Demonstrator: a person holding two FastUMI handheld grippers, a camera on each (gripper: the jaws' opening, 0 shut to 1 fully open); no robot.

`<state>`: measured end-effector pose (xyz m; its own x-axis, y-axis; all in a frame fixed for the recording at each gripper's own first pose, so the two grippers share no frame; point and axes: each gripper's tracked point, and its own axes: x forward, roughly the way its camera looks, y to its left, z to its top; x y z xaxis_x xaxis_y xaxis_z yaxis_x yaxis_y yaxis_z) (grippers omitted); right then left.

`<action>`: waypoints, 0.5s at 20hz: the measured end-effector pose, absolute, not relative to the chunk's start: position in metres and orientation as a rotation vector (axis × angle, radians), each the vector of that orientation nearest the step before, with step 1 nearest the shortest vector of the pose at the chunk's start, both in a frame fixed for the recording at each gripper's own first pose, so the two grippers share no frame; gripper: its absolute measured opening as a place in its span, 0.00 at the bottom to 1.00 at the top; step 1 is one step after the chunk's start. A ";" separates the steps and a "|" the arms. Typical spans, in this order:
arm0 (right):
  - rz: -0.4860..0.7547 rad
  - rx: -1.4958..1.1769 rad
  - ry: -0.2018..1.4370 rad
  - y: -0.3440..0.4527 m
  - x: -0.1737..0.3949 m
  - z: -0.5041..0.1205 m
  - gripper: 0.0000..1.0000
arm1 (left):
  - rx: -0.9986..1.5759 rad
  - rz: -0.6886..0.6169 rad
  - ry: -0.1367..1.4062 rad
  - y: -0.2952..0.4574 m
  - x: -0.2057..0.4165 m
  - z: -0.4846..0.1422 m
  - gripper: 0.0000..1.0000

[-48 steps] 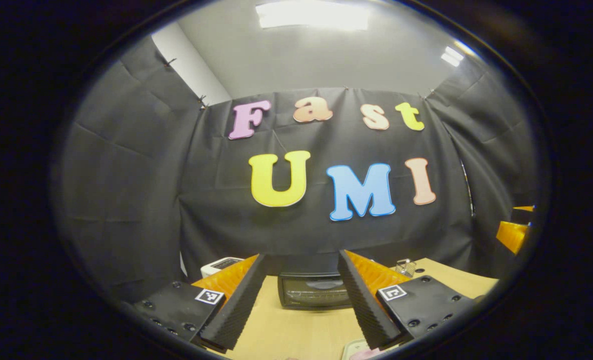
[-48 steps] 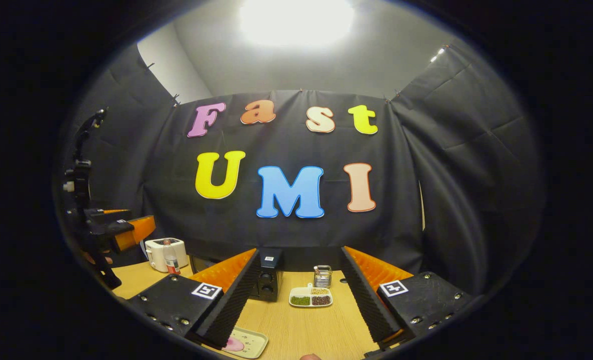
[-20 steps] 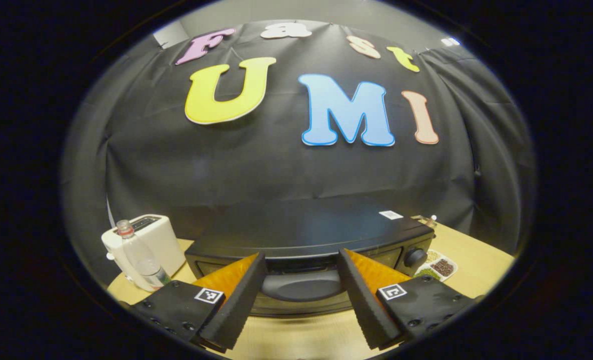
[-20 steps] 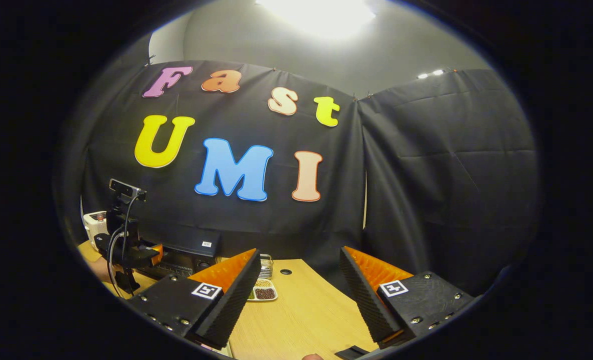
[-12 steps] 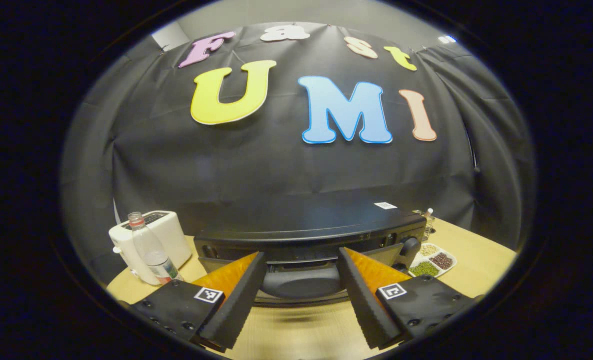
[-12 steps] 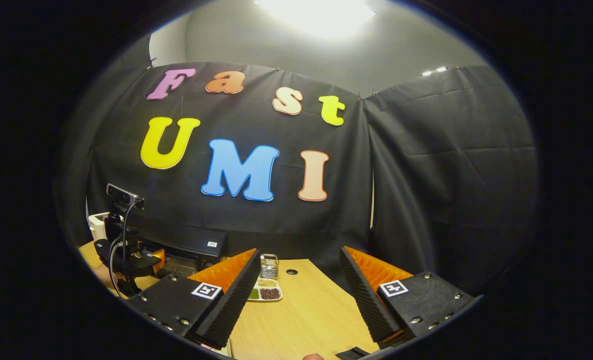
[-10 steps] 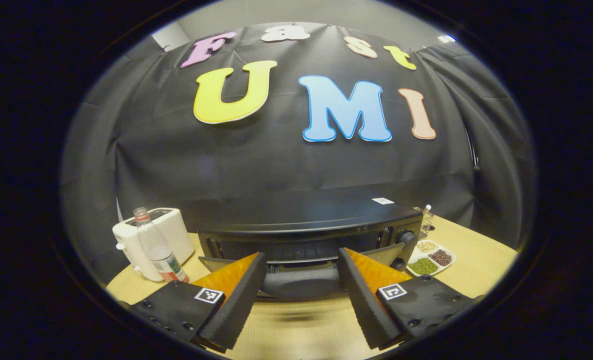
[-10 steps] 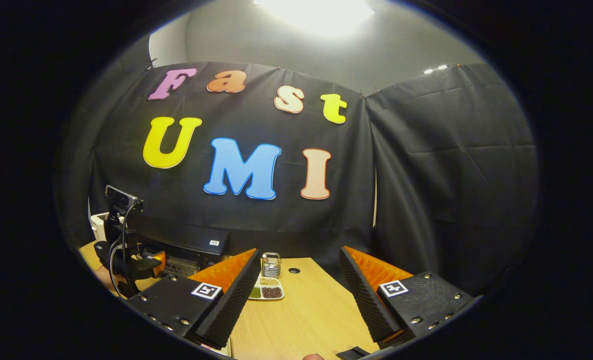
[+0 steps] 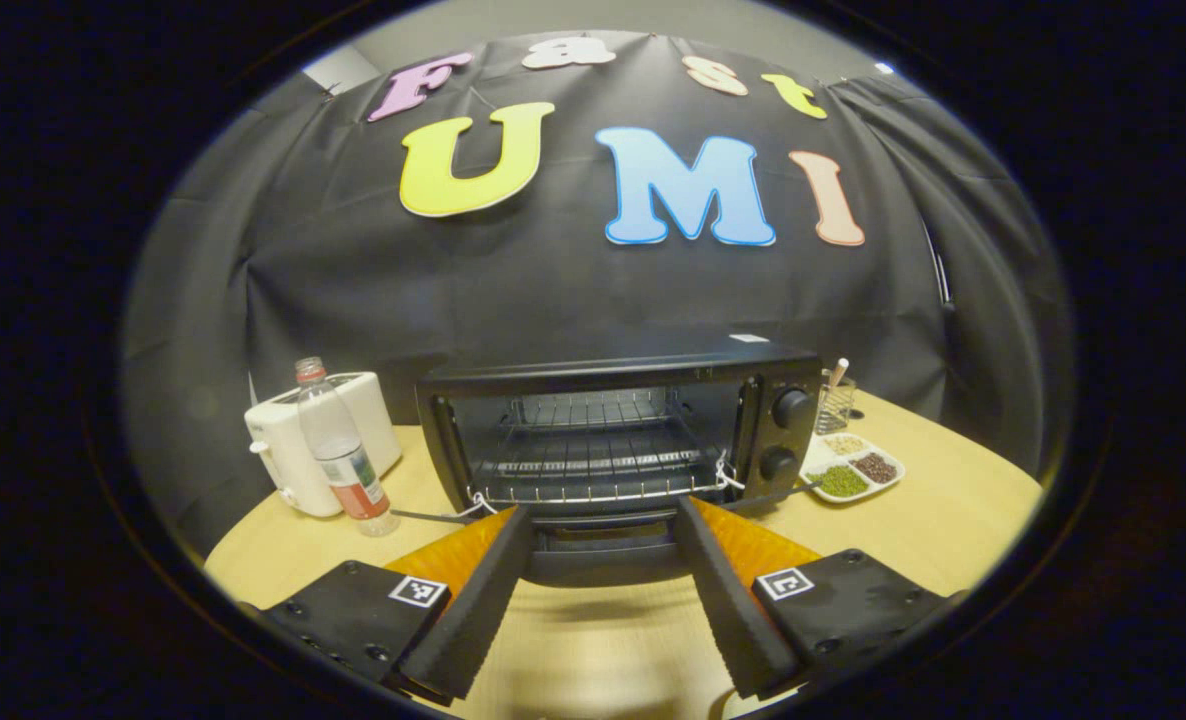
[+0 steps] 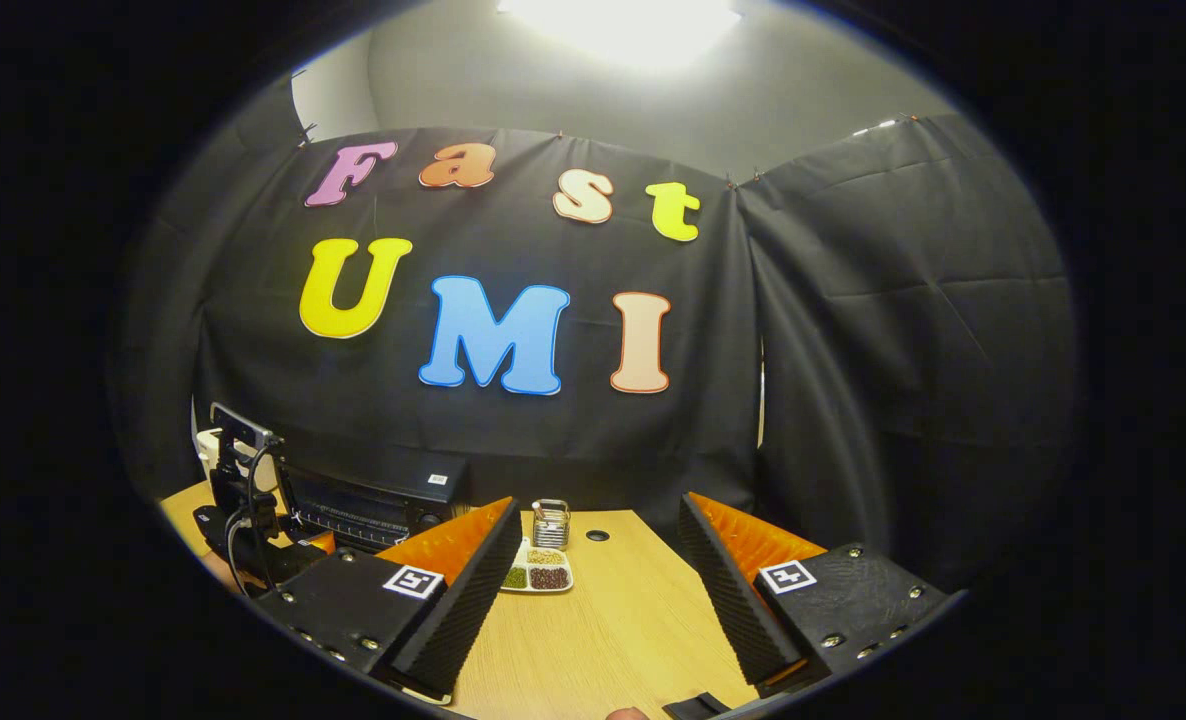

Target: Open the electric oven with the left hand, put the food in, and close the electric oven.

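- Electric oven [image 9: 613, 430] stands at the back of the desk [image 9: 933, 520] against the booth wall, its cavity uncovered and the wire racks inside showing; in the right gripper view the oven [image 10: 373, 505] sits at the far left.
- Desk surface is bare wood from the oven's right side out to the right edge, and in the right gripper view a wide free stretch of desk [image 10: 603, 630] runs between that gripper's fingers.
- Oven door [image 9: 603, 550] is swung down toward the camera, its front edge and handle lying between the left gripper's fingers; whether the fingers touch the handle I cannot tell.
- Left gripper [image 9: 601, 600] has its jaws spread wide to either side of the door handle, not clenched.
- Right gripper [image 10: 598, 600] hovers over the open desk, jaws released and gripping nothing.
- White toaster [image 9: 308, 455] stands left of the oven, near the desk's left edge.
- Plastic bottle [image 9: 338, 460] stands upright just in front of the toaster, apart from the oven's left wall.
- Divided snack tray [image 9: 853, 470] lies to the right of the oven's knob panel; in the right gripper view this tray [image 10: 538, 577] is beside the left finger.
- Small wire holder [image 9: 835, 400] stands behind the tray.
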<state>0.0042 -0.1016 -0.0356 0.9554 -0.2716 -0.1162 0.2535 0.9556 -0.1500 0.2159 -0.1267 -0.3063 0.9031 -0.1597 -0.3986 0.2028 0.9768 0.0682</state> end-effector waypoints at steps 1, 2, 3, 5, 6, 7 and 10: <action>-0.266 -0.137 0.147 -0.104 0.001 -0.038 0.99 | 0.114 -0.184 0.414 -0.126 0.211 -0.312 0.97; -0.264 -0.136 0.153 -0.105 -0.002 -0.039 0.99 | 0.114 -0.180 0.426 -0.125 0.207 -0.317 0.97; -0.260 -0.132 0.159 -0.106 -0.005 -0.039 0.99 | 0.107 -0.176 0.441 -0.124 0.201 -0.325 0.97; -0.250 -0.124 0.170 -0.107 -0.011 -0.043 0.99 | 0.091 -0.162 0.468 -0.121 0.191 -0.337 0.97; -0.241 -0.119 0.185 -0.107 -0.014 -0.045 0.99 | 0.093 -0.150 0.478 -0.118 0.187 -0.342 0.97; -0.223 -0.106 0.207 -0.104 -0.016 -0.052 0.99 | 0.093 -0.143 0.483 -0.116 0.183 -0.347 0.98; -0.175 -0.063 0.261 -0.096 -0.020 -0.065 0.99 | 0.093 -0.137 0.492 -0.112 0.170 -0.362 0.98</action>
